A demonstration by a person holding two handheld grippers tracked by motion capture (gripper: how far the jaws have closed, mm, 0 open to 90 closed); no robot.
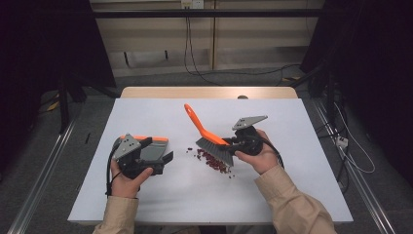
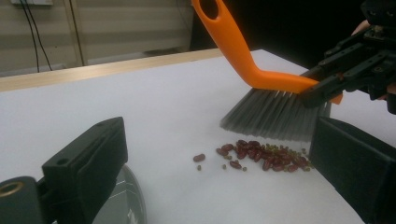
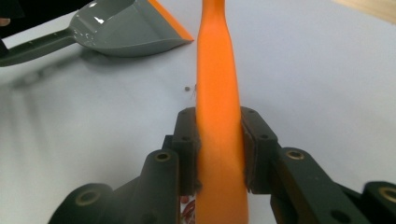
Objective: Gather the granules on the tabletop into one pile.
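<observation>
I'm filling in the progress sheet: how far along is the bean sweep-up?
Done: the right gripper is clamped on the orange brush, and the beans lie gathered in a loose pile under its bristles. In hand: the left gripper holds the grey dustpan on the table, some way from the pile. Left: the pan looks empty in the right gripper view, so the beans are not yet swept into it.

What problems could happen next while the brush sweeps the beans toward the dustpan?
1. The beans lie loose and some sit apart from the pile, so a fast stroke of the brush may scatter them across the table.
2. The right gripper clamps only the brush's smooth orange back, so it might twist under pressure.
3. The dustpan, near the left gripper, sits apart from the pile; beans could stop short of it.
</observation>
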